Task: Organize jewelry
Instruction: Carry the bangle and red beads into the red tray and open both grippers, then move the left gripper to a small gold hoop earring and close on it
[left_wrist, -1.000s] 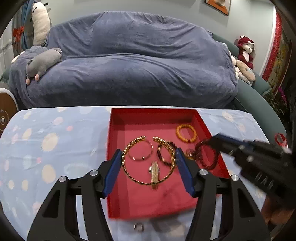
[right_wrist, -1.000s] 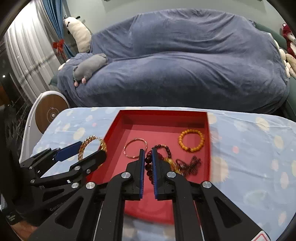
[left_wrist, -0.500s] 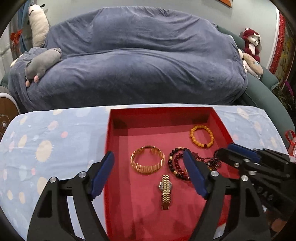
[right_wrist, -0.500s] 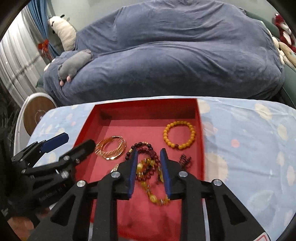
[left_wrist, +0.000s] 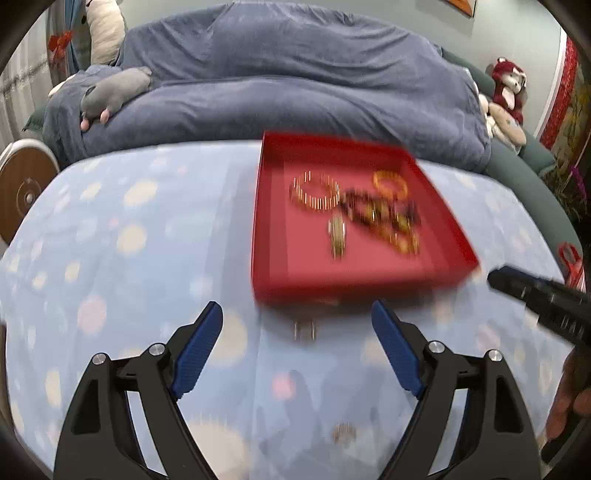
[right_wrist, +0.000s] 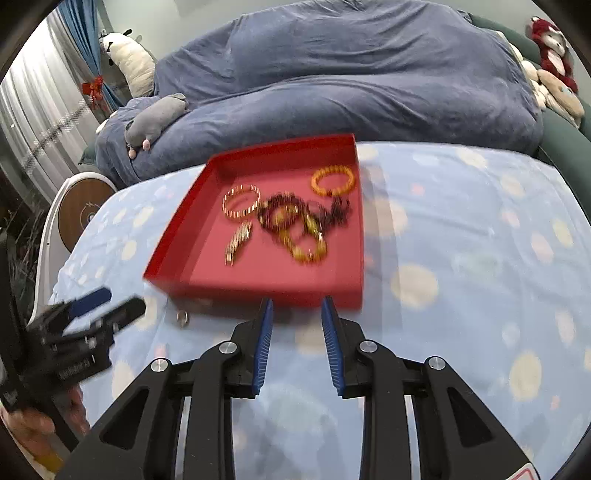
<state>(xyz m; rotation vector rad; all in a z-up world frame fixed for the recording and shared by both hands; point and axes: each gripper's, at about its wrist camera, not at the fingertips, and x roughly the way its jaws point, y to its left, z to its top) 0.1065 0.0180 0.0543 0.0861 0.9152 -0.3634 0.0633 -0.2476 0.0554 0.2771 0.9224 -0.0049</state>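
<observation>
Near red tray (right_wrist: 173, 254) | both tongs released, empty | second ring (left_wrist: 343, 432) left-view only

the tray (right_wrist: 177, 258) sits on the table (right_wrist: 461, 258), a sofa (right_wrist: 351, 85) behind it. in the tray lie a bangle (right_wrist: 241, 203), a watch (right_wrist: 238, 242) before it, and beads (right_wrist: 332, 180) at the far right. a ring (right_wrist: 181, 316) lies on the table before the tray.

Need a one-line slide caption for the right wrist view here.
Open right claw hovers before the red tray of bracelets; a small ring lies on the tablecloth.
</observation>
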